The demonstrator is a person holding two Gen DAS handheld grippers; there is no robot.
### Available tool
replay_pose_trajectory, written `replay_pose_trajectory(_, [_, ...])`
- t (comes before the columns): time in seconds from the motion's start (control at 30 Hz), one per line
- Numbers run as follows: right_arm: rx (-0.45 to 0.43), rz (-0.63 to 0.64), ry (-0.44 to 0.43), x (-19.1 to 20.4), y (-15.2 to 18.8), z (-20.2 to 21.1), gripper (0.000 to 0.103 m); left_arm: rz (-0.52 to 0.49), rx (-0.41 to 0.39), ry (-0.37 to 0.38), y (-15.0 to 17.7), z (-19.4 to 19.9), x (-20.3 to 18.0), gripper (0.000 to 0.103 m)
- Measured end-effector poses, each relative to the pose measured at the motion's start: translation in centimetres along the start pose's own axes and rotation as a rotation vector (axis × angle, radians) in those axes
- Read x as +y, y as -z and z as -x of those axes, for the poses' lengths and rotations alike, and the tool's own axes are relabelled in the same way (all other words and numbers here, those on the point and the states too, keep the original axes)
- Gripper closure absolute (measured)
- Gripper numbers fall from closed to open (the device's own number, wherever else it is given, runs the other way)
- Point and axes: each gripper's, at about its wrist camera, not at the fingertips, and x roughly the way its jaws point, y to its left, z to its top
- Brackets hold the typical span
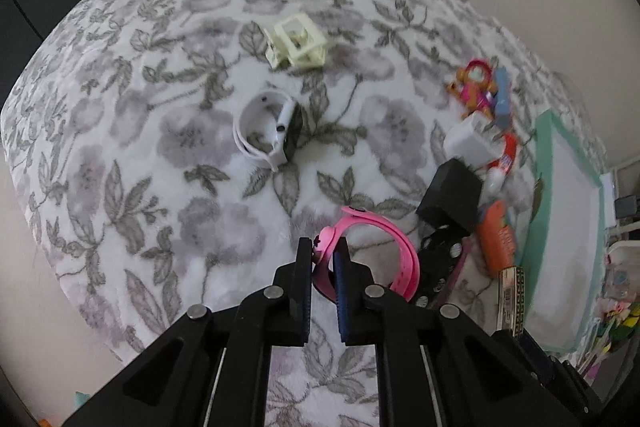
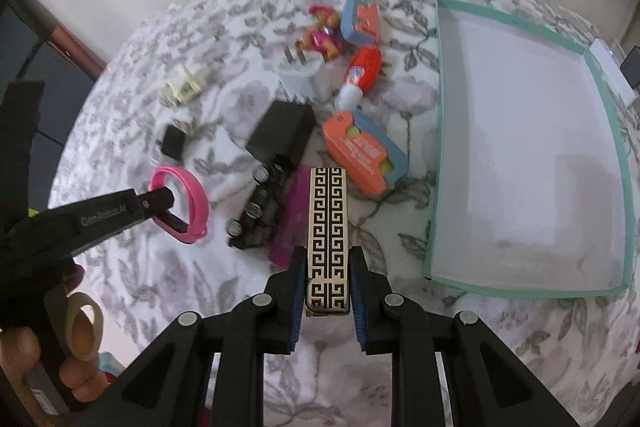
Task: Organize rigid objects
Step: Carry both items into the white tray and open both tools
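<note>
My left gripper [image 1: 325, 247] is shut on a pink wristband [image 1: 400, 259], pinching it near its clasp end. The right wrist view shows the same gripper [image 2: 170, 211] with the pink wristband [image 2: 192, 195] looped around its fingers. My right gripper [image 2: 327, 253] is shut on the near end of a long cream box with a black key pattern [image 2: 328, 219], which sticks out forward over the blanket. A teal-rimmed white tray [image 2: 440, 107] lies to the right of it, with nothing inside.
On the floral blanket lie a white watch [image 1: 268, 127], cream claw clip [image 1: 296, 45], toy figure [image 2: 324, 35], white charger [image 2: 300, 75], glue stick [image 2: 360, 75], black box [image 2: 284, 135], battery strip [image 2: 260, 211], purple bar [image 2: 292, 223] and orange-blue packs [image 2: 364, 155]. A hand [image 2: 76, 347] is at lower left.
</note>
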Motion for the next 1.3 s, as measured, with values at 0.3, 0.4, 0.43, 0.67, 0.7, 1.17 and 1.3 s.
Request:
replay_pose_trajectory(0.3, [-0.201, -0.048, 0.054, -1.6, -2.3, 5.4, 0.081, -0.077, -0.127, 0.065, -2.2, 7.4, -5.5, 0.093])
replay_pose_trajectory(0.4, [-0.246, -0.084, 0.110, -3.3, -3.3, 6.5, 0.081, -0.102, -0.140, 0.109, -2.8, 8.1, -8.6, 0.093])
replay_pose_trajectory(0.43, [-0.257, -0.101, 0.127, -4.0, -3.6, 6.8, 0.081, -0.119, -0.147, 0.122, -2.8, 8.3, -10.0, 0.093])
replay_pose_trajectory(0.67, [-0.306, -0.209, 0.226, -10.0, -4.9, 7.4, 0.081, -0.219, -0.096, 0.188, -1.9, 5.7, -17.9, 0.093])
replay_pose_trajectory(0.7, [-0.306, -0.230, 0.238, -11.2, -5.0, 7.2, 0.081, -0.229, -0.095, 0.186, -1.7, 5.4, -18.8, 0.093])
replay_pose_trajectory(1.17, [-0.214, -0.317, 0.321, -19.4, -6.4, 2.2, 0.081, -0.350, -0.030, 0.153, -0.7, -2.3, -27.3, 0.093])
replay_pose_trajectory(1.3, [-0.198, -0.320, 0.329, -20.6, -6.8, 1.2, 0.081, -0.367, -0.012, 0.144, -0.6, -4.1, -28.3, 0.093])
